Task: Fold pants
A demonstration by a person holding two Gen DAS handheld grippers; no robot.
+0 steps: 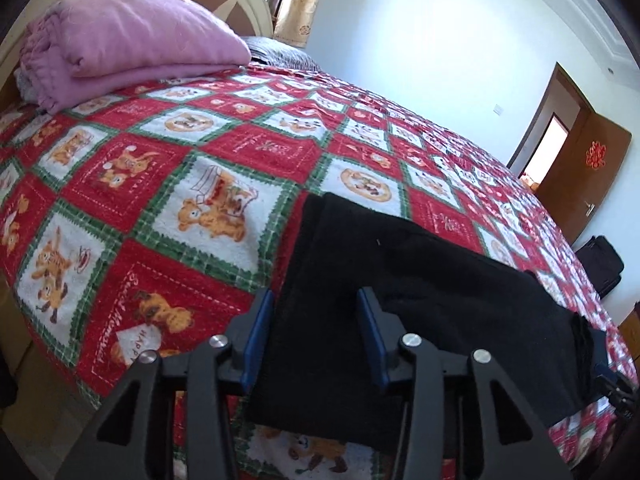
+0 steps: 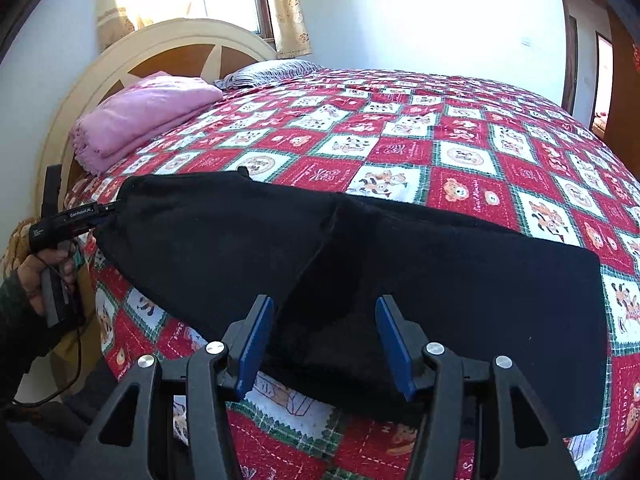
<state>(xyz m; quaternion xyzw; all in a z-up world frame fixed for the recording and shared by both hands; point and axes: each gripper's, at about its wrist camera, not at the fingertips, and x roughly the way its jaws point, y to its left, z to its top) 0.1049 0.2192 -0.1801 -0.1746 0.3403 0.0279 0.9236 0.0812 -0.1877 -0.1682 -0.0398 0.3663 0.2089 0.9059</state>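
Black pants [image 2: 360,264] lie flat on the quilted bed [image 2: 460,132], long axis running nine to three o'clock. The left tool [image 1: 316,300] and right tool [image 2: 324,308] each straddle an edge, parted, gripping nothing.

Black claw [image 2: 322,334], blue pads [image 2: 252,344], silver screws, dark sleeve [image 2: 12,320].

The pants [image 2: 400,264] are seen as matt black cloth. The quilt [image 1: 224,152] is printed, stitched fabric; the headboard [image 2: 168,46] is smooth painted wood.

Both claws [image 1: 316,300] [image 2: 324,308] parted — angled downward
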